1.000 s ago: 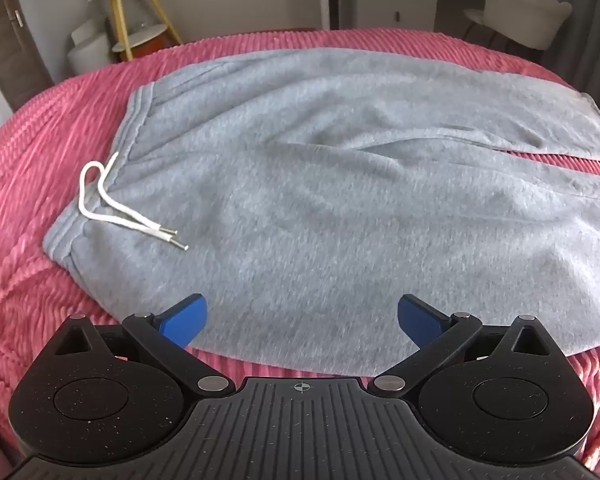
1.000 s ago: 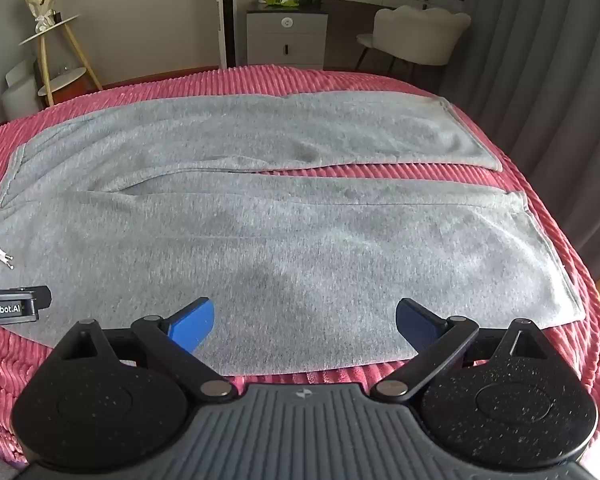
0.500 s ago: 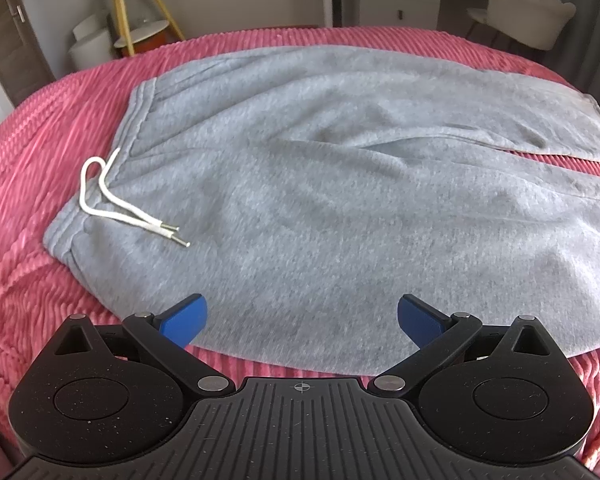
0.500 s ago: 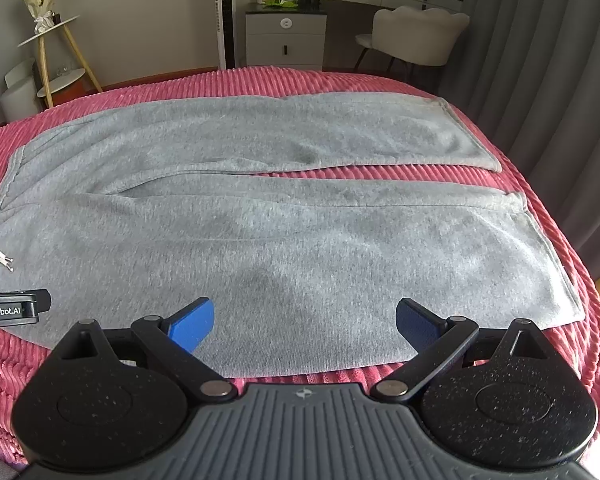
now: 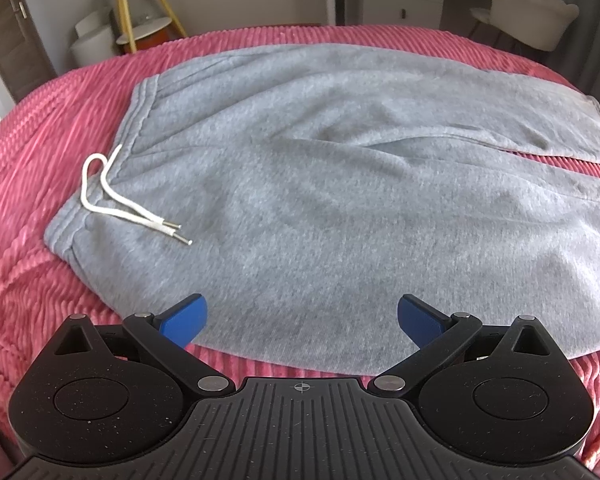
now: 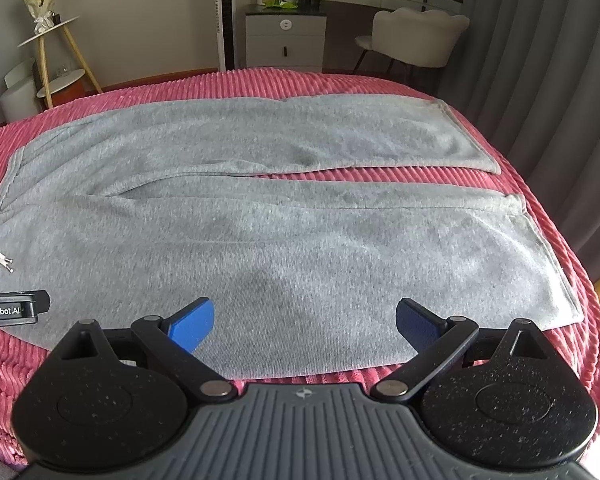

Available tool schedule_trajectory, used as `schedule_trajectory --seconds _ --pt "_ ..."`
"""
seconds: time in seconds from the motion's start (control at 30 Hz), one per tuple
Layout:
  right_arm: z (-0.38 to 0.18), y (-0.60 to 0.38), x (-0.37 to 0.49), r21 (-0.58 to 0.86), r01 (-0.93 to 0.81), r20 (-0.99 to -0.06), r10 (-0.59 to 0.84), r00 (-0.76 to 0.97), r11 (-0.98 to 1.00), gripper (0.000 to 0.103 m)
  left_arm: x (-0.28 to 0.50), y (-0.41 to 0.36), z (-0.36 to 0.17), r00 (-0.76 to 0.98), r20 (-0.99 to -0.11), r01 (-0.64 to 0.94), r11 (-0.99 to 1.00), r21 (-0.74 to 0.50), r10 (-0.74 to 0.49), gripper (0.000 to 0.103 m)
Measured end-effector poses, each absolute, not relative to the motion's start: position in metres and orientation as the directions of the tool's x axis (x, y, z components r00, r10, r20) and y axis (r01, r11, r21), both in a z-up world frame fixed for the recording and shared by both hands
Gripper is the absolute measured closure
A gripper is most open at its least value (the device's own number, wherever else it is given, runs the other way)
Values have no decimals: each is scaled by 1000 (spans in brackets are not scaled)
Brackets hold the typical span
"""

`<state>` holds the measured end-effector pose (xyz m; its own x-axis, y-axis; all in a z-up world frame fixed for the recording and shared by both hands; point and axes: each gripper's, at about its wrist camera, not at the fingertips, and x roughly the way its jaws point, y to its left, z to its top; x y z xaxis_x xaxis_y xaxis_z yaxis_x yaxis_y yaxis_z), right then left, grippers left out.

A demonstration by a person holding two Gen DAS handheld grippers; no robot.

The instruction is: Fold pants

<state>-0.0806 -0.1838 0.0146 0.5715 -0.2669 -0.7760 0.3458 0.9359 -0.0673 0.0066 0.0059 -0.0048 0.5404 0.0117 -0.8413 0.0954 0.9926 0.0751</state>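
Note:
Grey sweatpants (image 5: 320,184) (image 6: 280,240) lie spread flat on a pink ribbed bedspread (image 5: 40,140), waistband to the left, both legs running right. A white drawstring (image 5: 112,204) with metal tips rests on the waist. My left gripper (image 5: 302,316) hovers open over the near edge of the hip area, blue pads wide apart, nothing between them. My right gripper (image 6: 304,320) is open too, above the near leg's edge around mid-length. The left gripper's tip (image 6: 12,310) shows at the left edge of the right wrist view.
The leg cuffs (image 6: 540,264) end close to the bed's right edge (image 6: 588,300). Beyond the bed stand a white drawer cabinet (image 6: 286,38), a pale chair (image 6: 416,36), a wooden-legged side table (image 5: 136,12) and grey curtains (image 6: 548,60).
Both grippers stay open and nearly still. The left wrist view has drifted slightly, so the pants sit a touch lower and further right in it.

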Motion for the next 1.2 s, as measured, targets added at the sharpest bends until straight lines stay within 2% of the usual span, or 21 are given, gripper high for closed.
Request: schedule_trajectory --seconds 1.2 --pt "15 -184 -80 -77 346 -774 -275 571 935 5 9 10 -6 527 -850 73 995 71 22 0"
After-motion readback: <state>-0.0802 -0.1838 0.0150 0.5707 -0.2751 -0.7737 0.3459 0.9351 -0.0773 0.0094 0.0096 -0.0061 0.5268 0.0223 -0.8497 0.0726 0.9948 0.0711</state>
